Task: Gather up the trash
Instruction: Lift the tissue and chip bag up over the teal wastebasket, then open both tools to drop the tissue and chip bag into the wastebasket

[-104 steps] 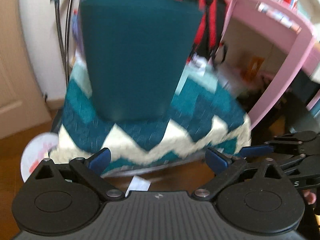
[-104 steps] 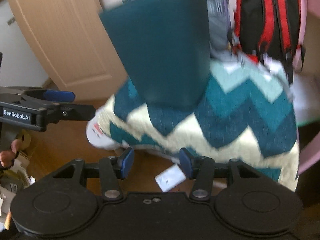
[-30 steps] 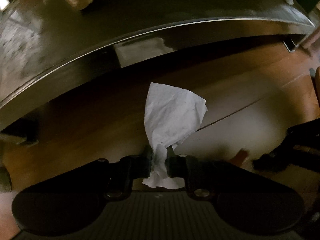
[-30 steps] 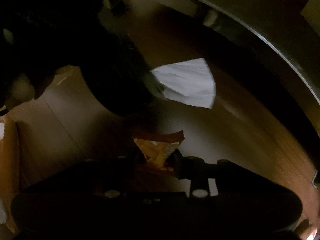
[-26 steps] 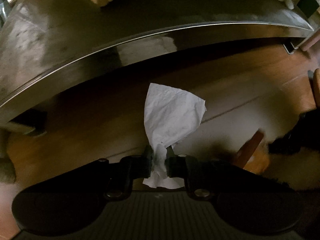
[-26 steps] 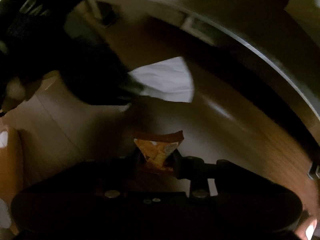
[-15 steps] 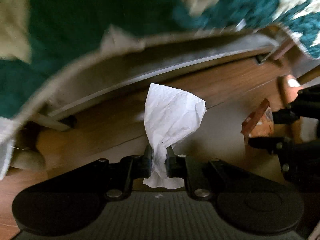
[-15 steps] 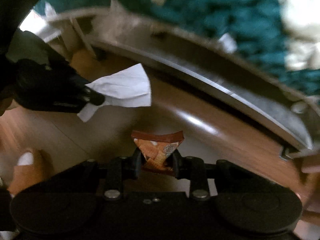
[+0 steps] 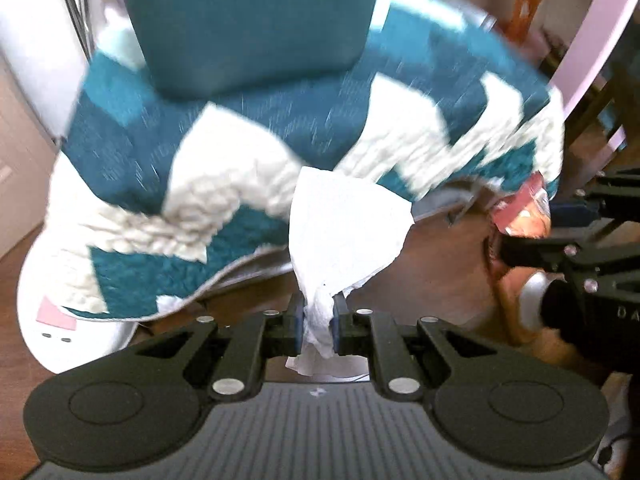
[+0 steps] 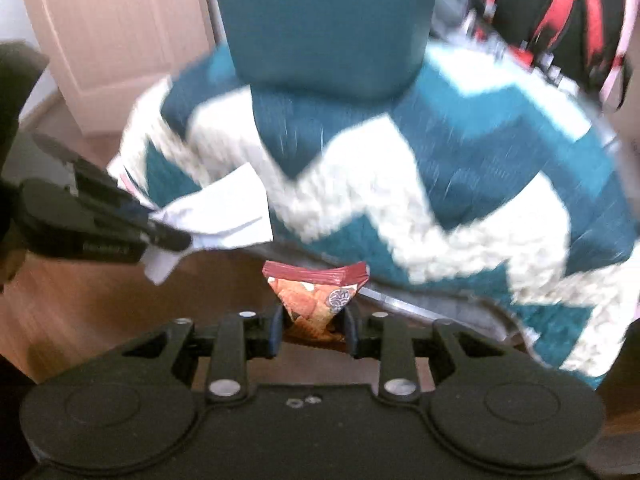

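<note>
Left wrist view: the left gripper [image 9: 317, 325] is clenched on a crumpled white tissue [image 9: 344, 236], which fans upward in front of a teal-and-white zigzag blanket [image 9: 248, 152] with a teal bin [image 9: 252, 20] standing on it. In the right wrist view, the right gripper [image 10: 312, 330] pinches a red snack wrapper [image 10: 316, 294] above the wooden floor [image 10: 80, 300]. The frames are motion-blurred, so what the blanket covers is probably a seat, though I cannot tell.
</note>
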